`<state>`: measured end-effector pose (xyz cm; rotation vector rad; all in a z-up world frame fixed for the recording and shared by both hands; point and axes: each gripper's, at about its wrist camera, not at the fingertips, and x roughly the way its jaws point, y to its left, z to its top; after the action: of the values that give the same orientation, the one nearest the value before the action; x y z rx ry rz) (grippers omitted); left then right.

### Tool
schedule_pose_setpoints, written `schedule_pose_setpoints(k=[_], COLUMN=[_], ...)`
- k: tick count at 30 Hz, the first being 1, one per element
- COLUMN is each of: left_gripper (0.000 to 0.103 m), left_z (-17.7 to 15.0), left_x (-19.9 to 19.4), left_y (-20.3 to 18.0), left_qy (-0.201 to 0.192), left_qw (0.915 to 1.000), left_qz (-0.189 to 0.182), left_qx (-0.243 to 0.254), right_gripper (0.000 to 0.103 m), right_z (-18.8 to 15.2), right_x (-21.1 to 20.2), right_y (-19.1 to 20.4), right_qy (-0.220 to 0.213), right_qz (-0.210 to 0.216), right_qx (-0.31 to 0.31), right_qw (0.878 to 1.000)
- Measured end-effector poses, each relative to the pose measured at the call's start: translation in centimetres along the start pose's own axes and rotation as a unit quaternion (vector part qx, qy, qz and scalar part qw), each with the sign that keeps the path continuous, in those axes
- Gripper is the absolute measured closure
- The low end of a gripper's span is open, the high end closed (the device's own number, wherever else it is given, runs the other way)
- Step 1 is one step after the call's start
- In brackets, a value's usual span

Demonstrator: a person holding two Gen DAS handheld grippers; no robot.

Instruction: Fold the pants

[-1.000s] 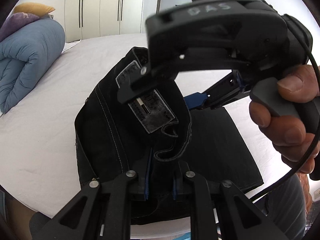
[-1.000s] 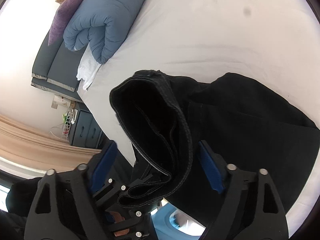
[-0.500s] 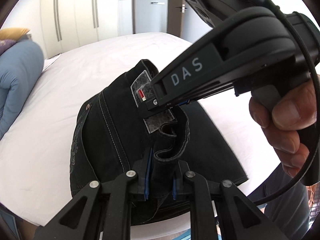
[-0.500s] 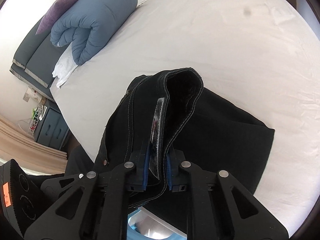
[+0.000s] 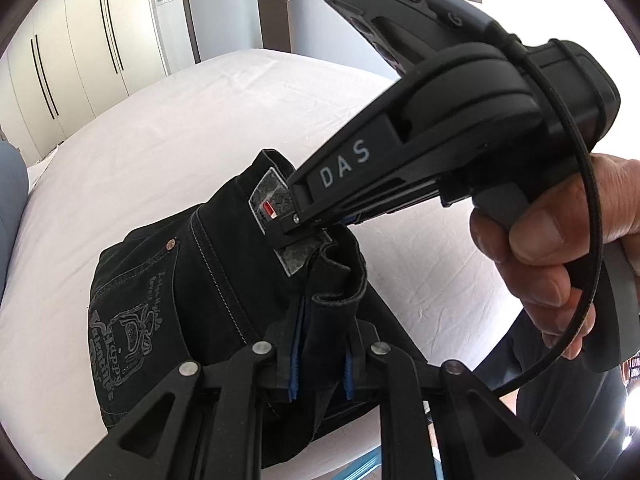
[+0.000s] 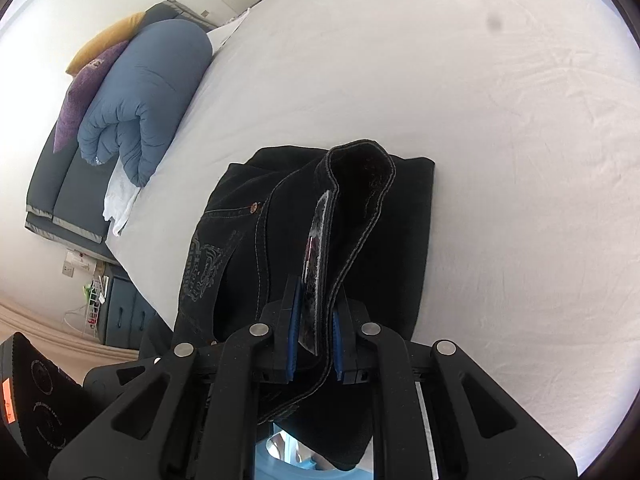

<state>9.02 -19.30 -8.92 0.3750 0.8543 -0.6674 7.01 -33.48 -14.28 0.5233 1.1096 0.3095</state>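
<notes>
Black pants [image 5: 168, 312] lie folded on the white bed [image 5: 168, 152], with an embroidered back pocket facing up. My left gripper [image 5: 320, 360] is shut on the raised waistband edge. In the left wrist view my right gripper [image 5: 304, 224], held by a hand [image 5: 560, 256], bites the same waistband by its grey label [image 5: 268, 200]. In the right wrist view my right gripper [image 6: 314, 338] is shut on the waistband and label of the pants [image 6: 240, 248], whose band stands up in a loop above the folded legs.
A rolled blue duvet [image 6: 140, 104] with purple and yellow pillows lies at the bed's head. White wardrobes [image 5: 80, 48] and a door stand beyond the bed [image 6: 500, 160]. A bedside cabinet [image 6: 120, 312] sits below the mattress edge. A person's dark trouser leg [image 5: 560, 400] is at the near edge.
My right gripper closed from wide open onto the waistband at the label. Both grippers carried the waistband sideways across the bed, and the embroidered pocket came into view.
</notes>
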Motion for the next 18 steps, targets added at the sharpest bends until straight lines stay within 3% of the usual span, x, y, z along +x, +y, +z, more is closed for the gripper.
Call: schedule_pose_setpoints(k=[7,11,13,15,17,18], left_gripper=[0.085,0.070,0.058,0.040,0.038,0.038], left_z=[-0.3,-0.3,-0.3,-0.6,-0.9,-1.1], left_x=[3.3,4.7,4.2,3.1,1.8,1.1], left_y=[-1.8,-1.8,-1.1,0.0,1.2,2.2], left_qy=[0.020,0.029,0.025,0.013,0.002,-0.004], left_qw=[0.9996,0.9992,0.9985,0.9975,0.9970,0.9962], left_qz=[-0.003,-0.024,-0.048,-0.067,-0.070,-0.075], left_qx=[0.017,0.012,-0.001,-0.016,-0.031,-0.045], right_gripper=[0.091,0.087,0.083,0.079,0.076,0.066], right_z=[-0.9,-1.8,-2.3,-2.7,-3.1,-3.4], right_x=[1.3,2.9,2.9,2.4,1.4,0.8], right_y=[-2.3,-5.4,-6.8,-7.5,-8.0,-8.4], right_qy=[0.001,0.003,-0.008,-0.018,-0.035,-0.044], right_qz=[0.002,0.032,0.070,0.082,0.072,0.052], right_qx=[0.018,0.069,0.098,0.119,0.131,0.139], right_qw=[1.000,0.997,0.993,0.989,0.988,0.988])
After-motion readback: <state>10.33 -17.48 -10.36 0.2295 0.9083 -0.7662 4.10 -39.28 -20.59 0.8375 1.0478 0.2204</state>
